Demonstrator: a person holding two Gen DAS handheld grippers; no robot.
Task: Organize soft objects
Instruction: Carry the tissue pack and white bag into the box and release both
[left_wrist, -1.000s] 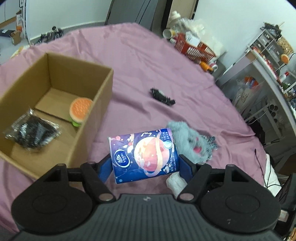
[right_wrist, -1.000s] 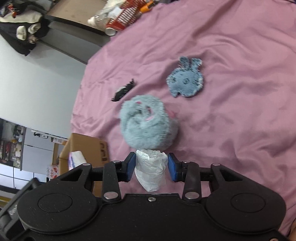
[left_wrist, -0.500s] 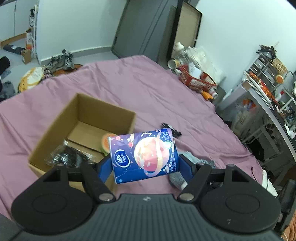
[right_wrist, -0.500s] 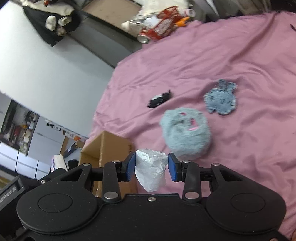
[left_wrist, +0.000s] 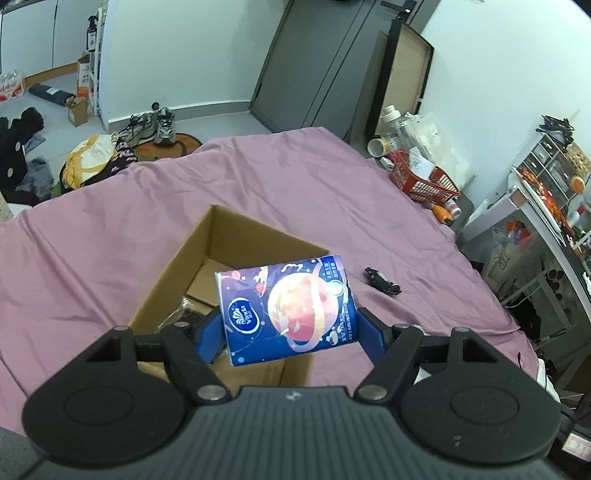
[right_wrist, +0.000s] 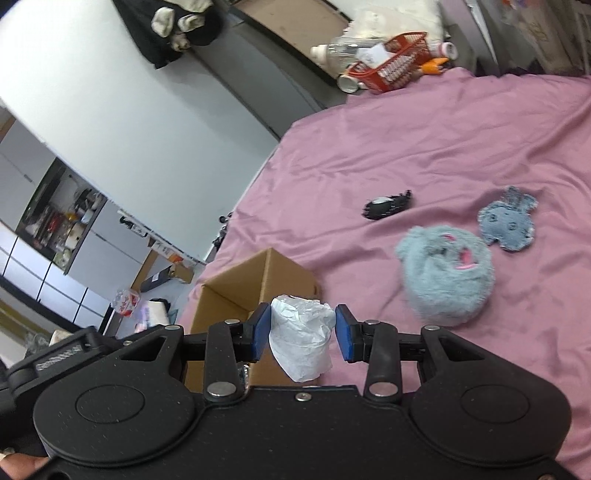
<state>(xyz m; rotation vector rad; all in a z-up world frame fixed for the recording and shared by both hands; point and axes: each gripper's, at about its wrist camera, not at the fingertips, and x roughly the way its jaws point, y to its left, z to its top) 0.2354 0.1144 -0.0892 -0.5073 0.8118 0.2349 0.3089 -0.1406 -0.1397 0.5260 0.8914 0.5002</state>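
Observation:
My left gripper (left_wrist: 288, 330) is shut on a blue tissue pack (left_wrist: 286, 308) printed with a planet, held in the air over the near side of an open cardboard box (left_wrist: 177, 269). A dark plastic packet (left_wrist: 186, 315) shows inside the box. My right gripper (right_wrist: 301, 332) is shut on a crumpled white paper wad (right_wrist: 301, 338), hovering above the purple bedsheet (right_wrist: 424, 147) beside the same cardboard box (right_wrist: 255, 284). On the sheet lie a fluffy grey-blue plush (right_wrist: 445, 275), a denim bunny patch (right_wrist: 508, 223) and a small black item (right_wrist: 386, 205).
The small black item (left_wrist: 382, 282) lies right of the box. A red basket (left_wrist: 423, 177) with bottles stands past the bed's far corner. Shelves (left_wrist: 546, 206) crowd the right side. Shoes (left_wrist: 153, 125) and bags cover the floor beyond the bed.
Both grippers have risen with their loads, so the bed looks farther off. The tissue pack moved from right of the box to above it. The right wrist rolled and the box came into its view.

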